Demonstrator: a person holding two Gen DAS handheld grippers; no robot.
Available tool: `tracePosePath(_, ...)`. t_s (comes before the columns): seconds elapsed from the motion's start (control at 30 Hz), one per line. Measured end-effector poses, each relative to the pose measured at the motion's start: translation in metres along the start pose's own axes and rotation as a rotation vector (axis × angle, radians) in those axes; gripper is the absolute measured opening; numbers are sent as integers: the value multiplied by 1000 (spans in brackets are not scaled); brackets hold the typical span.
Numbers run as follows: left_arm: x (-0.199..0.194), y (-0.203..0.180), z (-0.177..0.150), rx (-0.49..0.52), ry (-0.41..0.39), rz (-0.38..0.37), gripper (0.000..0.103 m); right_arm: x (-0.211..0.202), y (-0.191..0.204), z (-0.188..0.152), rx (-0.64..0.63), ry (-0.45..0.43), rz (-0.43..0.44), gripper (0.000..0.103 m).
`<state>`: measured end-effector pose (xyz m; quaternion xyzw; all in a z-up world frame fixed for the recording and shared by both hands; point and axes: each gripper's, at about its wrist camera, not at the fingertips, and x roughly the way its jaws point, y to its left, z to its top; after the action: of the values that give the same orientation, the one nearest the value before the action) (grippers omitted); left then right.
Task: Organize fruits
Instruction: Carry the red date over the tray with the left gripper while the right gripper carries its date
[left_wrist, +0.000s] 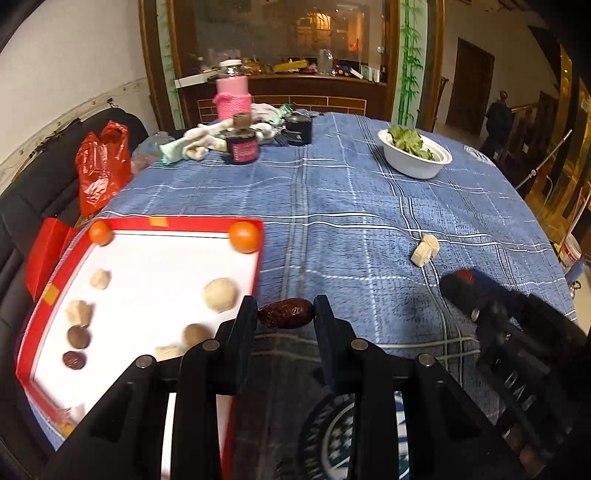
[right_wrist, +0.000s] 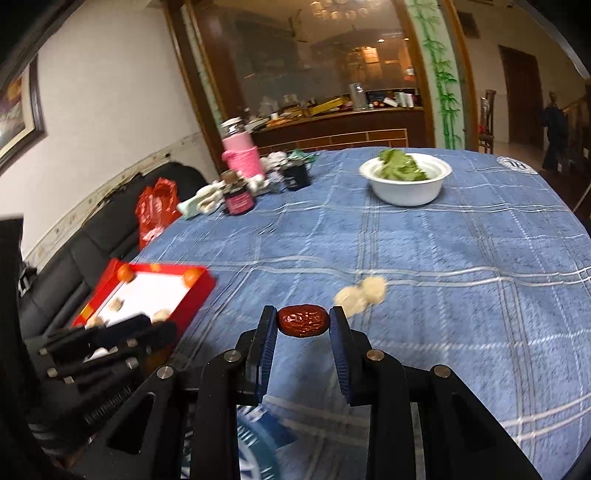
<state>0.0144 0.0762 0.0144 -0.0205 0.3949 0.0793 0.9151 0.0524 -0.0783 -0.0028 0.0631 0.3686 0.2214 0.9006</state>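
Observation:
My left gripper (left_wrist: 285, 314) is shut on a dark brown date (left_wrist: 286, 313), held just right of the red-rimmed white tray (left_wrist: 207, 223). The tray holds two oranges (left_wrist: 244, 236), a pale round fruit (left_wrist: 220, 294), several beige pieces and a dark date (left_wrist: 74, 359). My right gripper (right_wrist: 303, 325) is shut on a red date (right_wrist: 303, 319) above the blue cloth. Two beige pieces (right_wrist: 362, 292) lie on the cloth just beyond it; they also show in the left wrist view (left_wrist: 426, 250). The right gripper shows at the right of the left wrist view (left_wrist: 465, 288).
A white bowl of green leaves (left_wrist: 413, 153) stands at the far right of the blue checked tablecloth (left_wrist: 332, 206). A pink bottle (left_wrist: 232, 96), dark jars (left_wrist: 242, 146) and crumpled cloths sit at the far left. A red plastic bag (left_wrist: 101, 166) lies on the black sofa.

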Motion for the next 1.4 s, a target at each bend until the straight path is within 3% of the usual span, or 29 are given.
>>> tracePosePath(0.23, -12, 22, -10, -38, -13, -27, 29, -14, 28, -21, -44, 19, 2, 29)
tracePosePath(0.67, -21, 64, -23, -111, -17, -29, 29, -23, 76, -21, -132, 22, 24, 29)
tracePosePath(1.03, -12, 149, -35, -259, -1, 77, 29, -2, 137, -17, -215, 44, 121, 29)
tracePosePath(1.4, 0, 177, -34, -297, 14, 143, 29, 38, 190, -20, -287, 102, 199, 29)
